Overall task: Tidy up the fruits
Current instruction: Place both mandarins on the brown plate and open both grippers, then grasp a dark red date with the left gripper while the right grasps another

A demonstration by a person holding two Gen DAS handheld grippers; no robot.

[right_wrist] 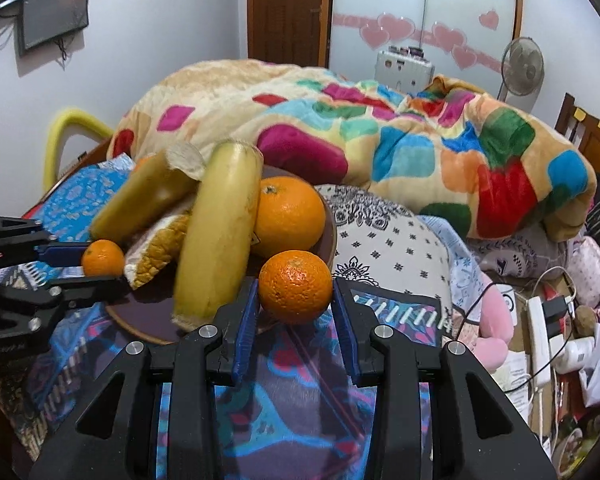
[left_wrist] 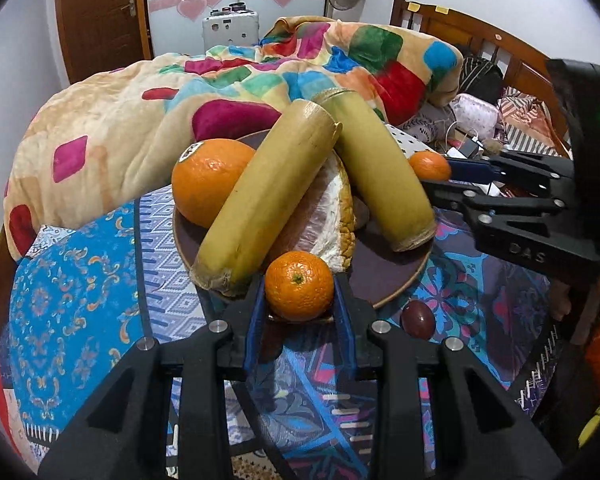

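Note:
A brown plate (left_wrist: 396, 284) on the patterned table holds a big orange (left_wrist: 208, 180), two yellow-green cane pieces (left_wrist: 268, 196) and a peeled pomelo piece (left_wrist: 320, 216). My left gripper (left_wrist: 300, 292) is shut on a small tangerine (left_wrist: 299, 285) at the plate's near rim. My right gripper (right_wrist: 295, 292) is shut on another small tangerine (right_wrist: 295, 286) at the plate's far side; it shows in the left wrist view (left_wrist: 430, 166). The left gripper with its tangerine shows in the right wrist view (right_wrist: 102, 258). The plate (right_wrist: 140, 320) and big orange (right_wrist: 290, 216) show there too.
A dark purple passion fruit (left_wrist: 419, 319) lies on the table right of the plate. A bed with a colourful blanket (left_wrist: 220, 88) rises behind the table. Cables and a power strip (right_wrist: 540, 344) lie on the right.

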